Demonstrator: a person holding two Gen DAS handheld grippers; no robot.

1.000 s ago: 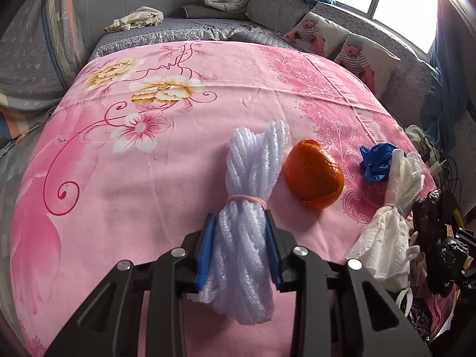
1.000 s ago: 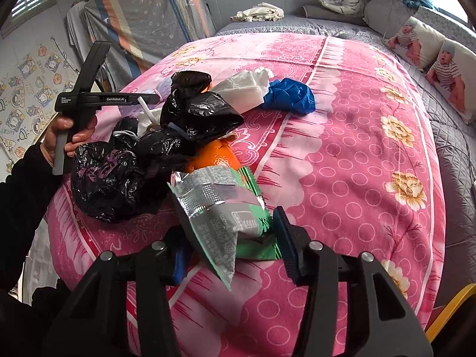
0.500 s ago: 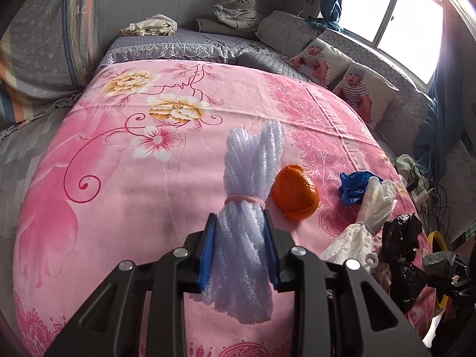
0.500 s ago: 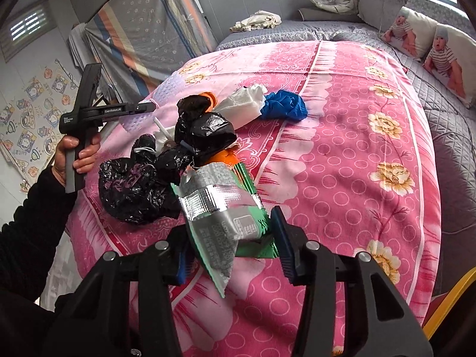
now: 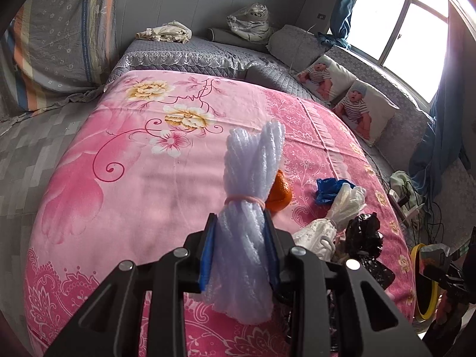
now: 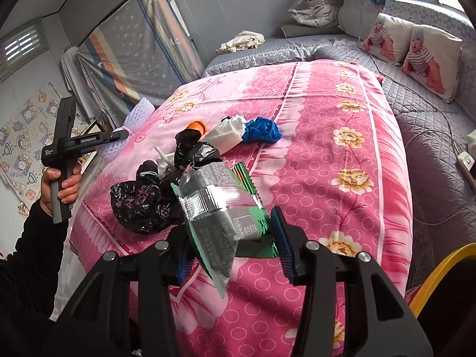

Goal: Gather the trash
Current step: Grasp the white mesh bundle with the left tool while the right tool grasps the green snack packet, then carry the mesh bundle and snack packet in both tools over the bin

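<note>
Left tongs point(image 5: 240, 245) clamp a banded foam-net bundle point(image 5: 250, 196), its long axis along the fingers; right tongs point(image 6: 230, 253) pinch a foil snack wrapper point(image 6: 217, 208). Remaining trash pile point(image 6: 166, 184) lies on the bed point(image 6: 327, 148) ahead, nearer the right tongs.

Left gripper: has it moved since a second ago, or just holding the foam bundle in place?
Yes. The left gripper, shut on the foam bundle, has lifted up and back: the orange and pink bedspread look smaller and farther off.

Orange point(image 5: 279, 193) half behind foam bundle point(image 5: 250, 208)
</note>
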